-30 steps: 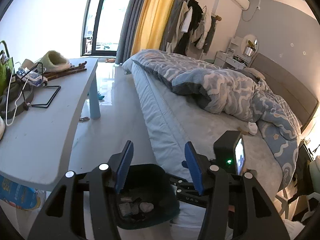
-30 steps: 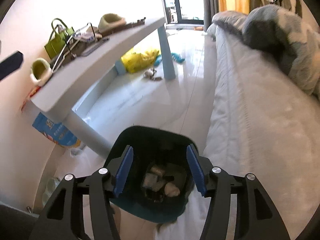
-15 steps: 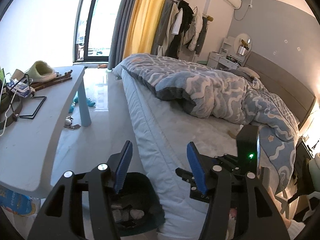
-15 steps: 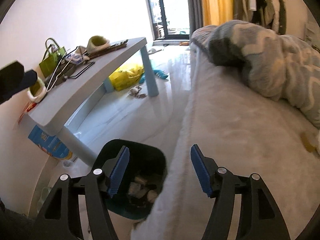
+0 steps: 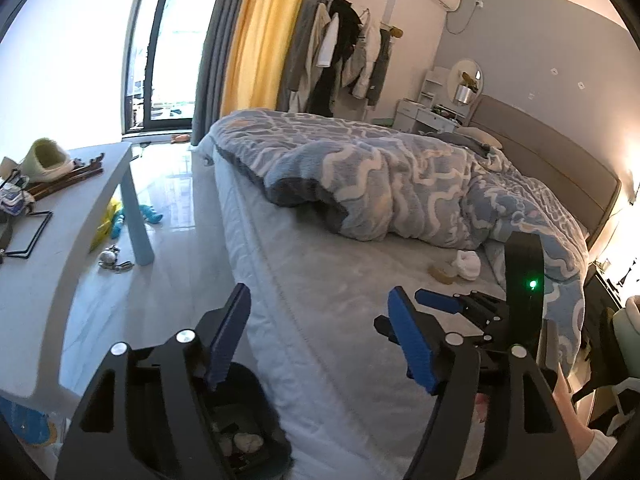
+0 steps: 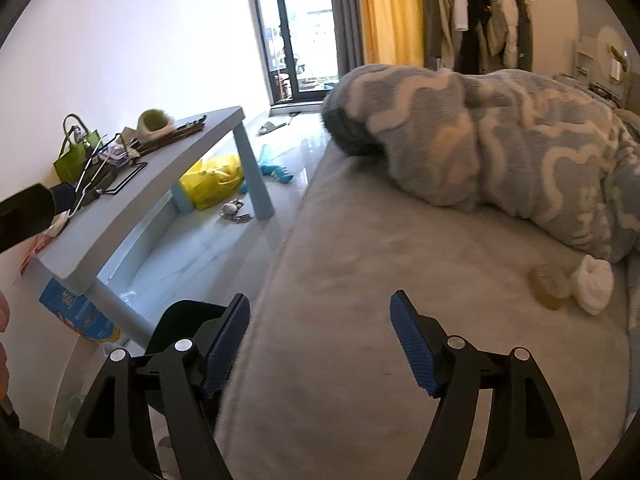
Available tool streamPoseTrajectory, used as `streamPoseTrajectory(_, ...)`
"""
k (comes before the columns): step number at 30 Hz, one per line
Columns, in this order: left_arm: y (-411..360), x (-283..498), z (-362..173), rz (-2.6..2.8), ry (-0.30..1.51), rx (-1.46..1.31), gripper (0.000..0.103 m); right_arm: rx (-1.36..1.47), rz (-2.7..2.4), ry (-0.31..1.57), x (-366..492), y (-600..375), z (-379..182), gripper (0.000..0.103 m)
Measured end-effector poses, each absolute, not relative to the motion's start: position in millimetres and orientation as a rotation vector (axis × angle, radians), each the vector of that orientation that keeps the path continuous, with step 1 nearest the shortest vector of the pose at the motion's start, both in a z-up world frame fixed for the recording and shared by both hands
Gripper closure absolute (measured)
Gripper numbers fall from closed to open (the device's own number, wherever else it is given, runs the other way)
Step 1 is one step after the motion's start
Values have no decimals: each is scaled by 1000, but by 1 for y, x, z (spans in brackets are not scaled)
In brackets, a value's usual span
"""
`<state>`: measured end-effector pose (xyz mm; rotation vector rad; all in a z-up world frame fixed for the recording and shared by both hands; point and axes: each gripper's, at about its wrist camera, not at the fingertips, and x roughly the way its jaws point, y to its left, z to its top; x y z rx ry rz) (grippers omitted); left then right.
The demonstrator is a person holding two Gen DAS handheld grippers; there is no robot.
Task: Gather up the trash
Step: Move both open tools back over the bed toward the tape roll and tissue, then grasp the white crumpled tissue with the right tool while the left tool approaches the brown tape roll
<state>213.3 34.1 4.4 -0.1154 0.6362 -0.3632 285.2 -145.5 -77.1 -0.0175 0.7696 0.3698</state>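
Note:
A dark trash bin [image 5: 244, 432] with several scraps inside stands on the floor by the bed; its rim also shows in the right wrist view [image 6: 184, 320]. A white crumpled tissue [image 5: 468, 264] and a brownish scrap [image 5: 440, 274] lie on the grey sheet near the blanket; both also show in the right wrist view, tissue [image 6: 594, 284] and scrap [image 6: 550, 286]. My left gripper [image 5: 320, 332] is open and empty above the bed edge. My right gripper [image 6: 320, 340] is open and empty over the sheet; it shows in the left wrist view [image 5: 448, 304].
A blue-white blanket [image 5: 400, 176] is piled on the bed. A grey-blue table [image 6: 152, 196] with a green bag, slippers and wire racks stands left. A yellow bag [image 6: 212, 180] and toys lie on the floor beneath it.
Both grippers have swung right, away from the trash bin and towards the bed. The tissue and scrap have come into the right wrist view. Both stay open.

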Motion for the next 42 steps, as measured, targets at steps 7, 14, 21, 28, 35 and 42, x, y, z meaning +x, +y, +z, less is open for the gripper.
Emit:
streamPoseTrajectory(7, -4, 229, -2, -387, 644, -97, 24, -3, 307, 748, 292, -189, -70, 20)
streamPoseTrajectory(14, -37, 243, -15, -405, 665, -61, 22, 49, 240, 734, 302, -243, -64, 15)
streamPoseTrajectory(21, -71, 254, -23, -438, 664, -21, 12, 80, 186, 733, 310, -284, -65, 9)
streamPoseTrajectory(28, -100, 271, -35, -495, 691, -1, 6, 74, 125, 757, 326, -313, -71, 4)
streamPoseTrajectory(35, -117, 288, -47, -508, 705, 15, 5, 69, 68, 773, 342, -339, -79, 3)
streamPoseTrajectory(42, -132, 303, -55, -512, 715, 10, 5, 115, 35, 791, 356, -369, -90, 3)
